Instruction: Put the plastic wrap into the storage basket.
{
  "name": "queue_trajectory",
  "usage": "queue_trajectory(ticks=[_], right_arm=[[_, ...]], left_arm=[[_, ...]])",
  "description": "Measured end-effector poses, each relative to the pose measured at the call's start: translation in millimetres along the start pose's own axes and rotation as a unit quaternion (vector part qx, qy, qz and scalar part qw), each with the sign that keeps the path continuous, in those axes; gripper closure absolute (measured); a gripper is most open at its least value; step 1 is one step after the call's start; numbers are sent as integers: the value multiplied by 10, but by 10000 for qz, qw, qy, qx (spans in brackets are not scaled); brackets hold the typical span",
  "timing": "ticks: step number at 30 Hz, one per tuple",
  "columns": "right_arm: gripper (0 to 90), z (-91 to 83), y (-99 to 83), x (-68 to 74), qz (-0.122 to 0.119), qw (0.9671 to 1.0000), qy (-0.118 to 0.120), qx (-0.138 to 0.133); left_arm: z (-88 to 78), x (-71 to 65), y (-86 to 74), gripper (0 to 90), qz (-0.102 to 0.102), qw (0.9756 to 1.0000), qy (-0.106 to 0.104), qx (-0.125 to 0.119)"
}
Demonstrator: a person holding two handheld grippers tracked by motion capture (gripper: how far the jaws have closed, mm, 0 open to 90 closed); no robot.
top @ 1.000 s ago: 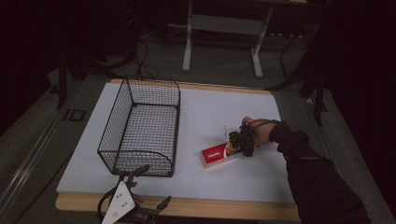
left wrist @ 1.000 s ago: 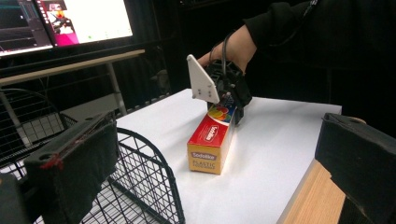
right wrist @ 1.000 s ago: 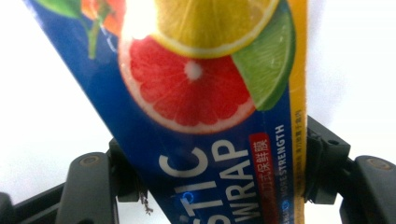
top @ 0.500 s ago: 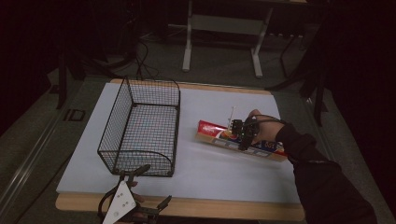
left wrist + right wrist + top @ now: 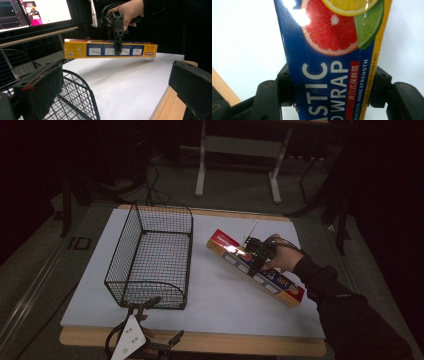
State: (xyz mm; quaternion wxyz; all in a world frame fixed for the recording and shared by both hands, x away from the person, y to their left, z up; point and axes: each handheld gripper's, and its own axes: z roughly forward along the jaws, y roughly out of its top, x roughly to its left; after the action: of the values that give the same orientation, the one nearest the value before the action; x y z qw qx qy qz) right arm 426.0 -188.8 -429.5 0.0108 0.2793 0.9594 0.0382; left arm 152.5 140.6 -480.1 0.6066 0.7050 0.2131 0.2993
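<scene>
A long plastic wrap box (image 5: 281, 283), yellow and blue with citrus pictures, hangs level above the white mat (image 5: 225, 305). My right gripper (image 5: 255, 258) is shut on it near its middle, coming down from above. In the right gripper view both pads press the box's (image 5: 329, 50) long sides, at my right gripper (image 5: 332, 90). The left gripper view shows the box (image 5: 82, 48) side on, held by the right gripper (image 5: 118, 43) and a hand. My left gripper (image 5: 167, 318) rests at the table's near edge, jaws open and nothing between them (image 5: 115, 87).
A black wire basket (image 5: 150, 255) stands on the mat's left part, its rounded near end (image 5: 77, 95) just ahead of my left gripper. The wooden table edge (image 5: 225, 343) runs along the front. Monitors (image 5: 37, 10) sit beyond the basket.
The right gripper has risen with the box, which has left the mat and swung round to show its full length. The left gripper has stayed in place.
</scene>
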Motion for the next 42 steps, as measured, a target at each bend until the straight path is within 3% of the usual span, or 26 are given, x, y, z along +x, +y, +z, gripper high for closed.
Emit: queue_trajectory(ticks=[3, 6, 10, 15, 19, 22, 24, 28, 30, 31, 33, 40, 42], right_arm=[[386, -75, 63, 68, 195, 9997, 28, -144], [386, -157, 126, 117, 315, 9984, -37, -464], [388, -261, 205, 131, 538, 9968, 95, -577], [389, -383, 304, 192, 593, 9961, -109, -636], [390, -550, 416, 274, 761, 9929, -185, -897], [389, -638, 484, 325, 740, 9914, -227, -1057], [389, -785, 608, 419, 735, 9878, -230, -1357], [389, -919, 759, 511, 688, 9842, -243, -1612], [389, -940, 787, 527, 714, 9833, -246, -1659], [389, -991, 869, 571, 793, 9805, -210, -1785], [389, -1027, 940, 616, 820, 9786, -203, -1878], [389, -1087, 1168, 766, 781, 9759, -143, -2033], [389, -1122, 1285, 831, 828, 9719, -89, -2200]], left_arm=[[0, 0, 0, 2, 1, 10000, 10, 1], [3, -2, -2, 2, 55, 10000, 49, 42], [1, -5, -2, 2, 61, 9999, 69, 46], [5, 1, -3, 2, 49, 9999, 81, 47], [7, -7, -2, 2, 65, 9999, 81, 47], [5, -7, 0, 3, 90, 9999, 91, 53], [3, -7, -1, 3, 78, 9999, 97, 48], [0, -5, -1, 3, 69, 9999, 112, 43], [-1, -5, 0, 2, 66, 9999, 116, 44], [-3, -6, 0, 3, 59, 9999, 111, 39], [-2, -6, 0, 2, 57, 9999, 109, 45], [-12, -3, 5, 3, 53, 9999, 122, 17], [-14, -3, 5, 3, 45, 9999, 116, 8]])
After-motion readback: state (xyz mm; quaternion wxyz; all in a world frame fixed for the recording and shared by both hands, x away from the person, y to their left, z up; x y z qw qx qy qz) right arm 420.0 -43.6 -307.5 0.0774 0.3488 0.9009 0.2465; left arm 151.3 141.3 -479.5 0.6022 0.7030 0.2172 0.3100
